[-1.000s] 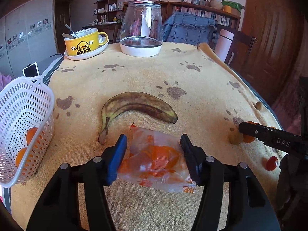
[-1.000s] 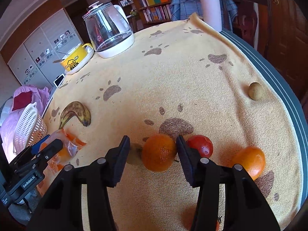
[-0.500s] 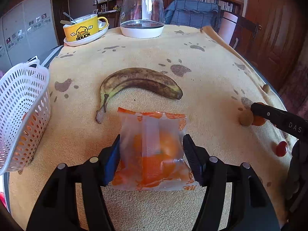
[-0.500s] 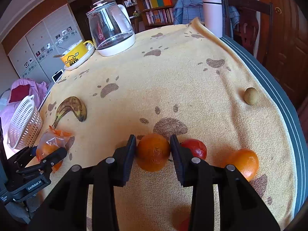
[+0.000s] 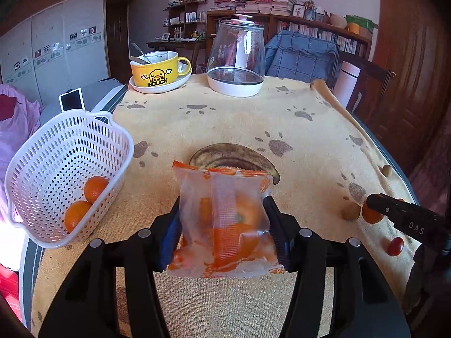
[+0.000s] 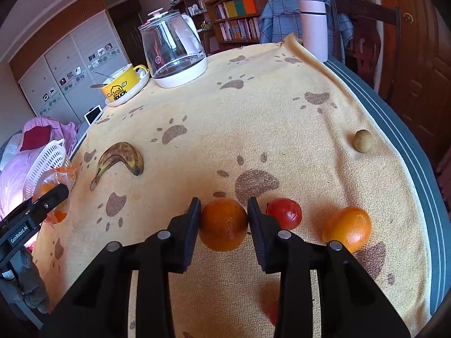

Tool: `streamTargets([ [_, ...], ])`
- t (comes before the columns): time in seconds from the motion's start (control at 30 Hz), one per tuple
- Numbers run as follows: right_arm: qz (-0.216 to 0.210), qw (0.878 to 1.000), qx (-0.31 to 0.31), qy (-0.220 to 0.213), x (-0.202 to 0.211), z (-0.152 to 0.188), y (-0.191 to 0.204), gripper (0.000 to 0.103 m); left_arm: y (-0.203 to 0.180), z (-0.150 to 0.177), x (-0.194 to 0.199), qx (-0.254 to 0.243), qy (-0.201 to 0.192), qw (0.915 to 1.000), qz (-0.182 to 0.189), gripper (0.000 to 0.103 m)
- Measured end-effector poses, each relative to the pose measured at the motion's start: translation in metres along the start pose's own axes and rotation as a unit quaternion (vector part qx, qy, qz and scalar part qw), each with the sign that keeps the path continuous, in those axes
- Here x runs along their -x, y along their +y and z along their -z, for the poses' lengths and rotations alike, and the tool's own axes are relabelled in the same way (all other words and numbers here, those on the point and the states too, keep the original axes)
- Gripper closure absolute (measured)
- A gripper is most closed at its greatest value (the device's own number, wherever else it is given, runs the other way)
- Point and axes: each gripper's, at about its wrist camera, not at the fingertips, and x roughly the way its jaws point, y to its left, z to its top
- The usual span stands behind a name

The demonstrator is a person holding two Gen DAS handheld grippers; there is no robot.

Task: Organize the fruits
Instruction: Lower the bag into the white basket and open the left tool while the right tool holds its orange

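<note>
My left gripper (image 5: 222, 225) is shut on a clear packet with an orange inside (image 5: 225, 222), held above the yellow cloth. A white basket (image 5: 64, 174) with two oranges (image 5: 84, 202) stands to its left. A spotted banana (image 5: 234, 156) lies just behind the packet. My right gripper (image 6: 224, 225) is shut on a bare orange (image 6: 224, 225), lifted off the cloth. Beside it lie a red tomato (image 6: 284, 217) and another orange (image 6: 348, 229). A small brown fruit (image 6: 362, 140) sits near the right edge.
A glass kettle (image 5: 236, 62) and a yellow mug on a saucer (image 5: 159, 71) stand at the far end. A pale tumbler (image 6: 314, 33) is at the far right corner. A small red tomato (image 5: 394, 246) lies near the right gripper's arm. Chairs and bookshelves stand behind.
The left gripper closed on the packet and raised it, tilting up toward the basket side. The right gripper closed on the orange and lifted it off the cloth.
</note>
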Motion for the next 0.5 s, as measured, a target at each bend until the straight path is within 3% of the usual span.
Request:
streamTargets([
  [0.27, -0.002, 1.0, -0.003, 0.017, -0.005, 0.008, -0.001, 0.069, 0.04, -0.022, 0.034, 0.035, -0.05, 0.9973, -0.041, 0.046],
  [0.5, -0.001, 1.0, -0.003, 0.019, -0.005, 0.01, -0.001, 0.068, 0.091, -0.033, 0.036, 0.079, -0.06, 0.9909, -0.091, 0.046],
])
